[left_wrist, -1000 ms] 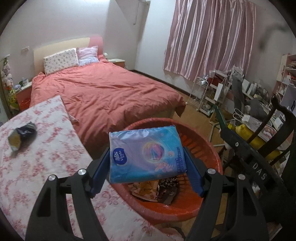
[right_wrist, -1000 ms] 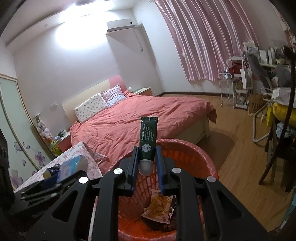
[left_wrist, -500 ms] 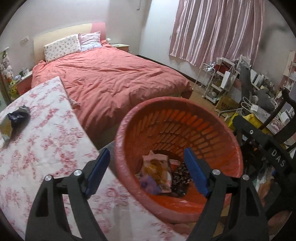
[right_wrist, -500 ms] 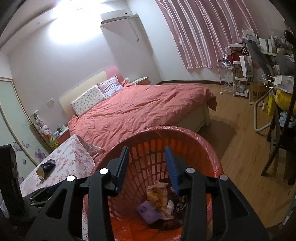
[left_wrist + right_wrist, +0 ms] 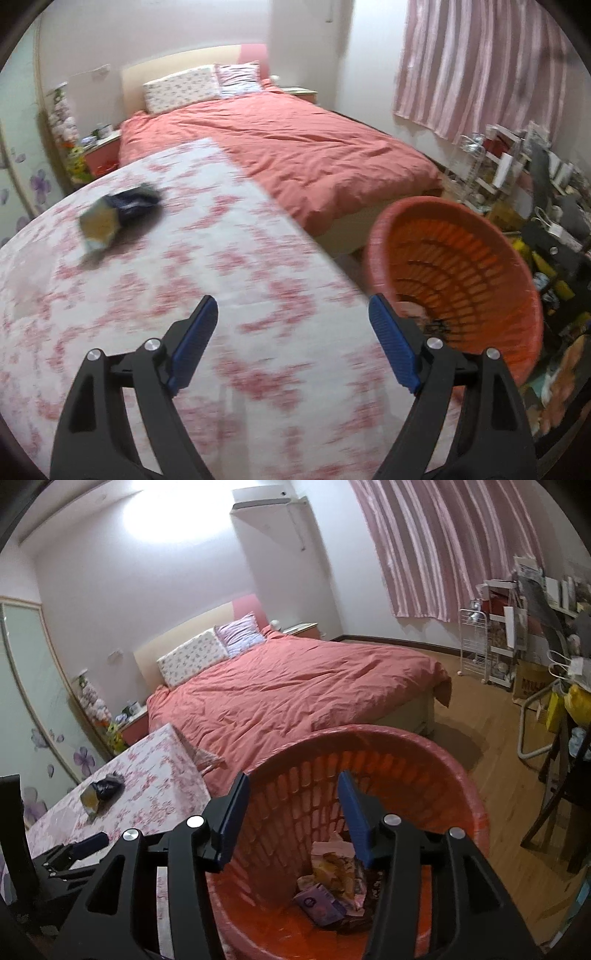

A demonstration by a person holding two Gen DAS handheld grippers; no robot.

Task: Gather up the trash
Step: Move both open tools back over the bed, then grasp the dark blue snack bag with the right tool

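One crumpled wrapper (image 5: 118,214) on table (image 5: 229,258); one red basket (image 5: 436,760) beside it

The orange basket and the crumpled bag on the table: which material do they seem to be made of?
The orange basket looks like moulded plastic: slotted walls, a smooth rolled rim with a slight sheen. The crumpled bag looks like thin foil-lined plastic film: creased dark outside, a gold-coloured inside at its open end. It is small and blurred, so this is a guess.
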